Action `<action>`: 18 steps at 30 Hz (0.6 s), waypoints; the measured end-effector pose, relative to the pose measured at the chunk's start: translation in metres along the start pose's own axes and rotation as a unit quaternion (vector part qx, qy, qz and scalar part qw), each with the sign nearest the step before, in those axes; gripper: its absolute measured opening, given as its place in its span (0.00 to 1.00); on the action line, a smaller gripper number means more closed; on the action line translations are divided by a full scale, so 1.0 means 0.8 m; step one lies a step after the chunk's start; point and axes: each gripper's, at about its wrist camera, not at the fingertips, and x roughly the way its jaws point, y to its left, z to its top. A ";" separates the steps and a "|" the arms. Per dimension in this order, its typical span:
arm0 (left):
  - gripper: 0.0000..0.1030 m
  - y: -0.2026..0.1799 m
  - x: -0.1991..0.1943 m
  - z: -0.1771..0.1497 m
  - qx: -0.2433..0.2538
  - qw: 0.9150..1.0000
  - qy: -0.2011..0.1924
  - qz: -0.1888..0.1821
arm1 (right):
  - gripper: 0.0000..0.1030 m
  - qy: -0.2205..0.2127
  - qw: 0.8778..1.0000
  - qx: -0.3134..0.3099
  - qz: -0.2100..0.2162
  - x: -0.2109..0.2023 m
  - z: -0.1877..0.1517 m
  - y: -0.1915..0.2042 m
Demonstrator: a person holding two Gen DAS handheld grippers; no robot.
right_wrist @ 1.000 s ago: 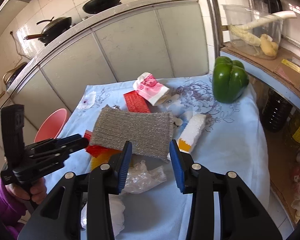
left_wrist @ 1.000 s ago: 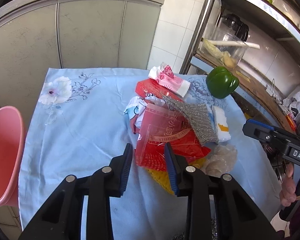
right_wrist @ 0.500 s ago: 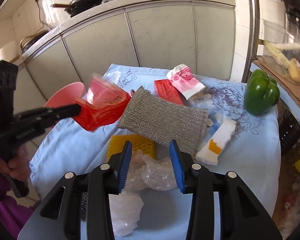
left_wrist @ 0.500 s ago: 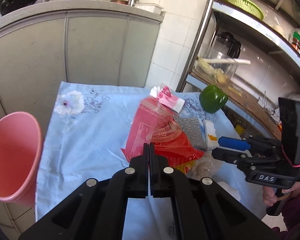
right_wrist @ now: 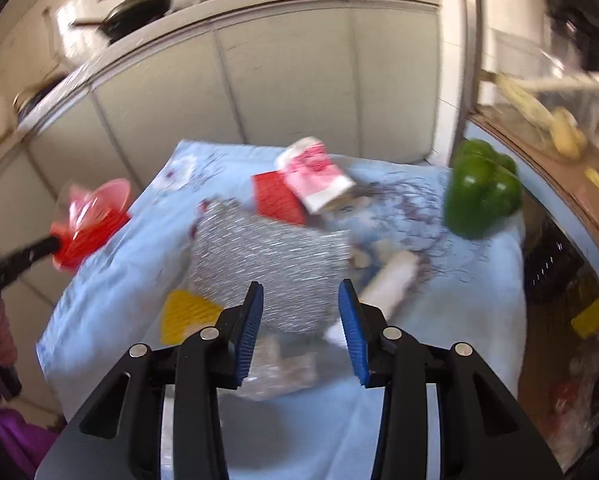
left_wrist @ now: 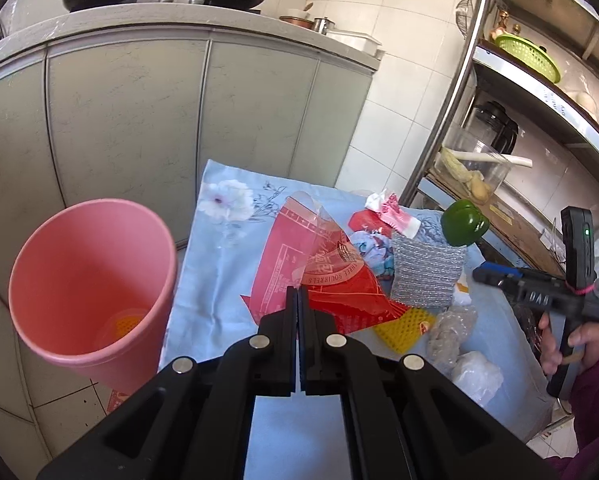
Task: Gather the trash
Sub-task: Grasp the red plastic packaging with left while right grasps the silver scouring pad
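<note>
My left gripper (left_wrist: 298,294) is shut on a red plastic snack wrapper (left_wrist: 299,264) and holds it in the air over the left part of the table, beside a pink bin (left_wrist: 87,280). The wrapper (right_wrist: 85,226) and the bin (right_wrist: 115,192) also show in the right wrist view. My right gripper (right_wrist: 301,312) is open and empty above a silver scouring pad (right_wrist: 271,256). More trash lies on the blue floral tablecloth (left_wrist: 219,264): a yellow foam net (left_wrist: 403,326), clear plastic bags (left_wrist: 451,328), a pink-white packet (left_wrist: 393,216), a red box (right_wrist: 277,196).
A green bell pepper (right_wrist: 481,190) sits at the table's far right corner. Grey cabinets (left_wrist: 139,112) with pans on top stand behind the table. A metal shelf rack (left_wrist: 499,160) with a clear container stands on the right. The right wrist view is blurred.
My left gripper shut on the red wrapper, lifted it off the pile and carried it left toward the pink bin. My right gripper stayed open and moved over the scouring pad.
</note>
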 end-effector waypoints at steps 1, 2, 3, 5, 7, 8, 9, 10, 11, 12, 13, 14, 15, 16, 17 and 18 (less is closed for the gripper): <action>0.00 0.003 0.000 -0.001 -0.002 1.000 0.002 0.002 | 0.39 -0.001 1.000 0.017 0.001 0.000 0.002 -0.015; 0.00 0.006 0.001 -0.002 -0.004 1.000 0.003 0.002 | 0.39 0.001 1.000 0.030 0.005 0.000 0.004 -0.027; 0.00 0.007 0.002 -0.003 -0.005 1.000 0.005 0.003 | 0.40 0.002 0.999 0.039 0.012 0.002 0.006 -0.035; 0.00 0.009 0.004 -0.004 -0.008 1.000 0.007 0.004 | 0.44 0.005 0.998 0.052 0.029 0.008 0.008 -0.043; 0.00 0.008 0.005 -0.004 -0.009 1.000 0.009 0.005 | 0.45 0.010 0.997 0.057 0.049 0.019 0.011 -0.045; 0.00 0.006 0.007 -0.004 -0.009 1.000 0.009 0.006 | 0.45 0.014 0.997 0.056 0.055 0.027 0.012 -0.046; 0.00 0.006 0.007 -0.004 -0.009 1.000 0.010 0.007 | 0.45 0.019 0.997 0.055 0.058 0.036 0.014 -0.046; 0.00 0.006 0.007 -0.004 -0.009 1.000 0.010 0.008 | 0.45 0.024 0.996 0.054 0.060 0.044 0.014 -0.045; 0.00 0.006 0.006 -0.004 -0.009 1.000 0.010 0.009 | 0.45 0.029 0.996 0.052 0.062 0.053 0.015 -0.044; 0.00 0.006 0.006 -0.004 -0.010 1.000 0.009 0.011 | 0.45 0.033 0.996 0.050 0.063 0.060 0.015 -0.042; 0.00 0.007 0.005 -0.003 -0.011 1.000 0.009 0.013 | 0.45 0.034 0.996 0.047 0.066 0.064 0.015 -0.039; 0.00 0.008 0.004 -0.003 -0.013 1.000 0.008 0.015 | 0.45 0.033 0.996 0.045 0.070 0.066 0.014 -0.036; 0.00 0.009 0.003 -0.003 -0.015 1.000 0.007 0.016 | 0.45 0.031 0.996 0.042 0.076 0.067 0.014 -0.034; 0.00 0.011 0.002 -0.003 -0.017 1.000 0.007 0.018 | 0.45 0.027 0.995 0.040 0.082 0.066 0.013 -0.030; 0.00 0.012 0.001 -0.004 -0.018 1.000 0.006 0.018 | 0.41 0.022 0.995 0.037 0.088 0.063 0.012 -0.026; 0.00 0.012 0.000 -0.004 -0.019 1.000 0.006 0.019 | 0.27 0.017 0.995 0.032 0.089 0.060 0.010 -0.022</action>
